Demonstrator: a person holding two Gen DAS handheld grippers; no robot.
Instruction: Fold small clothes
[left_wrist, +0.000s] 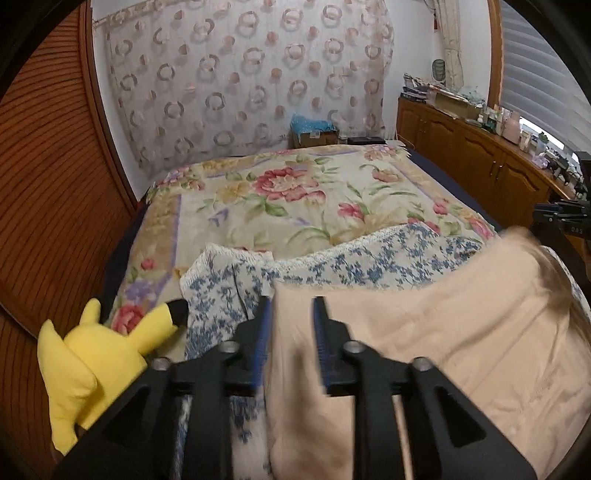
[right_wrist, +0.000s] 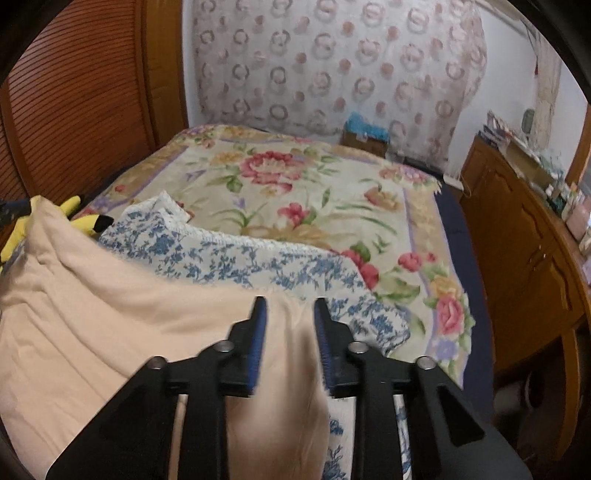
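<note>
peach cloth garment lies low in both wrist views, spread over a blue-flowered white fabric on the bed's floral blanket.

left claw: jaws parted, a blurred edge of the peach garment between the blue pads; pads do not appear to press on it. garment runs from centre bottom to the right edge of that frame.

right claw: jaws parted likewise, peach cloth between and below them, loose. garment fills the lower left of that frame.

yellow plush toy at lower left of the left view, beside the blue-flowered fabric. wooden cabinet along the right edge. patterned curtain on the far wall.
</note>
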